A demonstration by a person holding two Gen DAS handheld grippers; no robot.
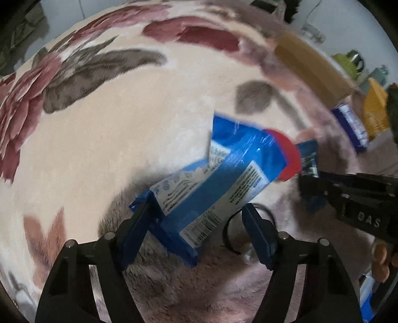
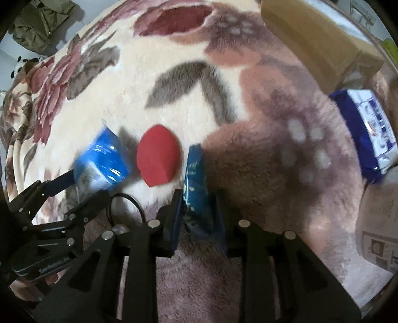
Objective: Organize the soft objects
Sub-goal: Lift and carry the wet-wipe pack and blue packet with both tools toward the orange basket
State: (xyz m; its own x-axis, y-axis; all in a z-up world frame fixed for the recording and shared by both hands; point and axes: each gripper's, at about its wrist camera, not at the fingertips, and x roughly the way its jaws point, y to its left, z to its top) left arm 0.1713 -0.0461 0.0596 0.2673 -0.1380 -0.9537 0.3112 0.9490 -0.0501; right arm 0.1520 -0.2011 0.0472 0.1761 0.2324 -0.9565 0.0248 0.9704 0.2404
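Observation:
In the left wrist view a blue and white tissue pack (image 1: pixel 211 188) lies slantwise between the fingers of my left gripper (image 1: pixel 196 208). Both blue pads touch its sides, and its far end is raised over a shadow. The right wrist view shows that pack (image 2: pixel 102 161) held at the left. My right gripper (image 2: pixel 196 196) is shut on a small dark blue patterned packet (image 2: pixel 195 174) standing on edge. A red rounded sponge (image 2: pixel 159 159) rests on the blanket between the two packs. In the left view, my right gripper (image 1: pixel 306 183) comes in from the right beside the sponge (image 1: pixel 288 154).
A floral plush blanket (image 2: pixel 174 99) covers the whole surface. A cardboard box (image 2: pixel 311 34) stands at the far right, with a dark blue and white pack (image 2: pixel 365 134) below it. A black hair tie (image 1: pixel 231 233) and a clear bead lie near the grippers. Green clothing (image 2: pixel 37 22) lies far left.

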